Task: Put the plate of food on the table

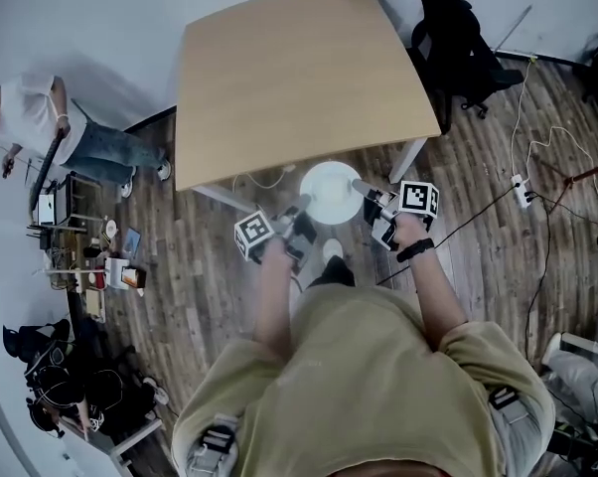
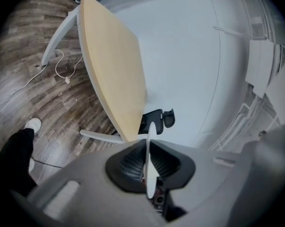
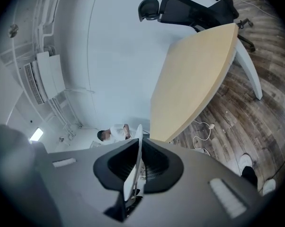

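Plate point(image 1: 331, 193): white, stiff, probably light, slick, breakable; mid-frame, beside table point(image 1: 299, 78) edge.
Hold: opposite rims.
Left gripper point(image 1: 301, 208): clamped on rim.
Right gripper point(image 1: 360, 186): clamped on rim.

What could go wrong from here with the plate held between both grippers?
The left gripper and right gripper each pinch only the thin rim of the white plate; a slip on either side could tip it onto the wooden floor.
The plate hangs just short of the near edge of the table; carried too low, it could knock that edge.
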Motion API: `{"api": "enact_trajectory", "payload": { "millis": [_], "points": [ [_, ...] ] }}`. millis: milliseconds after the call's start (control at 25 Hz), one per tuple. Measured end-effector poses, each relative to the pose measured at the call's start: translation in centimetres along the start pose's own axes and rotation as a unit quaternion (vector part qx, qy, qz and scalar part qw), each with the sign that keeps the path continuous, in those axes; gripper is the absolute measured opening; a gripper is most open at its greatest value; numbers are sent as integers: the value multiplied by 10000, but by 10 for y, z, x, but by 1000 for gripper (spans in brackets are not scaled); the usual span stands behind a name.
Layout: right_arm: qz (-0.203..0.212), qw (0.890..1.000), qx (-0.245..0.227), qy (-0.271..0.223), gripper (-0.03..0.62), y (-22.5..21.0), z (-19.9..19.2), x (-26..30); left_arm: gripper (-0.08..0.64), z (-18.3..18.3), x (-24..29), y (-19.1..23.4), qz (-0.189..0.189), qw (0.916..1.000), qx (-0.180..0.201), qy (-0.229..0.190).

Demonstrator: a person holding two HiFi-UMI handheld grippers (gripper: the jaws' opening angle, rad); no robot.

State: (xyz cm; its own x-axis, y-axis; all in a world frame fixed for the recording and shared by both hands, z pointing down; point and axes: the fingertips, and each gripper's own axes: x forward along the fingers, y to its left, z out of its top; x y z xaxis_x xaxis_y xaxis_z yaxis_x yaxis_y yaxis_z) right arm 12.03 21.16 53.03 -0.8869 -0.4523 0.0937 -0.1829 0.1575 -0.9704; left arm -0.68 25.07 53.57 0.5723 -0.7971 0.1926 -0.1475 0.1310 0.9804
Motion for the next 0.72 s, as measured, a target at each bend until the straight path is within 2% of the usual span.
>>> {"api": "enact_trajectory", "payload": {
  "millis": [200, 560, 720],
  "points": [
    [-94, 10000, -19, -27, 25, 10, 57, 72, 18, 83, 41, -21, 66, 9997, 234, 23],
    [-238, 9997, -10, -95, 23, 4, 108, 157, 17, 176, 78, -21, -6, 9998, 215, 57],
    [-293, 9994, 41, -171, 21, 6, 117, 177, 17, 200, 85, -24, 100, 9988, 464, 99]
  ]
}}
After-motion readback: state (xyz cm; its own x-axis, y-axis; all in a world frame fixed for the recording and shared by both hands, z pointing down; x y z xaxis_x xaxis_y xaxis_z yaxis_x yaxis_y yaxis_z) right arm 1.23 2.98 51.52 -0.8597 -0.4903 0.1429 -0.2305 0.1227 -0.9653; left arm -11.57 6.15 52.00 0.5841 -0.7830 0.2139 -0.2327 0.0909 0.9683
